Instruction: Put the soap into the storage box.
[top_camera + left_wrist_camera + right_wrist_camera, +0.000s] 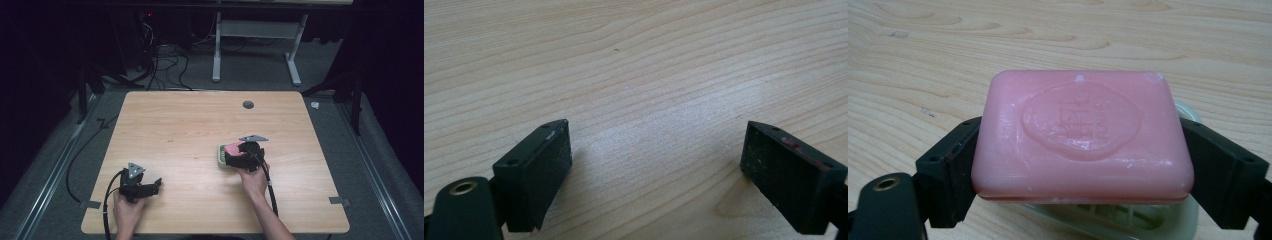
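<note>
Right gripper [1083,165] is clamping the pink soap [1083,135] by its two short ends, jaws spread wide to span the bar. Soap is sitting flat, embossed oval face up, pads pressing on both sides. Directly under it the pale green dish [1128,220] is showing: its rim is peeking out below the near edge and past the right end of the bar. Can't tell whether the soap is touching the dish or hanging just above it.

From the high view, right gripper [239,152] is sitting right of centre on the table [175,125], soap [233,148] and dish [221,156] at its left tip, right hand [254,181] gripping from the near side.

Left gripper [150,187] is resting near the near-left corner, left hand [127,212] on it, well apart from the soap. In its own view, left gripper [656,170] jaws are standing wide open with nothing but bare wood between them.
</note>
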Action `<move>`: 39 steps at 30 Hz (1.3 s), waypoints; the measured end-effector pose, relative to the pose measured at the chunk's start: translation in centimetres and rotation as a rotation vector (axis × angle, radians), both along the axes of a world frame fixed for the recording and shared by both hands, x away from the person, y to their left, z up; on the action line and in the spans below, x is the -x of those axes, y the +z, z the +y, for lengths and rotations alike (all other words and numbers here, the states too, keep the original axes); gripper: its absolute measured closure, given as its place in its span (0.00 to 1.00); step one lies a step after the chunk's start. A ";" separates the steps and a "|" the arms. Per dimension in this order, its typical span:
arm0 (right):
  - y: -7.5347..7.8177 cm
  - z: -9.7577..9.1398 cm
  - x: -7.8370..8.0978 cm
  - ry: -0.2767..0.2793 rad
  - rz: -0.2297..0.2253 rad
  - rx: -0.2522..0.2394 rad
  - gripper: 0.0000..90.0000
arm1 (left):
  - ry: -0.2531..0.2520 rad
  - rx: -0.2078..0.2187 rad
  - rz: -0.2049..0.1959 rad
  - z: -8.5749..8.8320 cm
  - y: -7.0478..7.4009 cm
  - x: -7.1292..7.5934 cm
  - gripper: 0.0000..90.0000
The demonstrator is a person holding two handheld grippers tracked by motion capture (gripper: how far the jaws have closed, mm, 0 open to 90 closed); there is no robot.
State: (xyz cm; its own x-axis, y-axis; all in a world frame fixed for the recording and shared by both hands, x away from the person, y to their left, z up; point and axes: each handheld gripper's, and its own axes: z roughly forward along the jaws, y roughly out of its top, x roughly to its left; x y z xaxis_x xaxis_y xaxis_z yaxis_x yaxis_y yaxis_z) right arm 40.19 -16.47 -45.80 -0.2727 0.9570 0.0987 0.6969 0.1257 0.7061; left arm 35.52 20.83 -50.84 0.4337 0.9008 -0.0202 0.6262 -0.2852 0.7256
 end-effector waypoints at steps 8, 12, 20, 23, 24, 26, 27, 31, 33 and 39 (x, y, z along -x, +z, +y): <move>-0.7 0.6 -0.6 -0.016 0.025 0.017 0.15 | -0.001 0.000 0.000 0.0 0.0 0.0 0.15; -1.1 0.7 -0.8 -0.029 0.034 0.019 0.15 | -0.002 0.000 0.000 0.0 0.0 0.0 0.15; -1.4 0.9 -0.9 -0.037 0.038 0.027 0.15 | -0.002 -0.001 0.001 0.0 0.0 0.0 0.15; -1.5 0.9 -0.9 -0.042 0.031 0.028 0.15 | -0.003 -0.001 0.001 0.0 0.0 0.0 0.15; -1.5 0.9 -0.9 -0.042 0.031 0.028 0.15 | -0.003 -0.001 0.001 0.0 0.0 0.0 0.15; -1.4 0.9 -0.8 -0.041 0.019 0.030 0.15 | -0.003 -0.001 0.001 0.0 0.0 0.0 0.15; -1.4 0.9 -0.8 -0.040 0.018 0.033 0.15 | -0.003 -0.001 0.001 0.0 0.0 0.0 0.15; -1.4 0.8 -0.8 -0.042 0.012 0.025 0.15 | -0.002 -0.001 0.001 0.0 0.0 0.0 0.15; -1.3 0.8 -0.7 -0.043 0.011 0.020 0.15 | -0.002 -0.001 0.001 0.0 0.0 0.0 0.15; -1.2 0.6 -0.5 -0.032 0.007 0.006 0.15 | -0.002 -0.001 0.001 0.0 0.0 0.0 0.15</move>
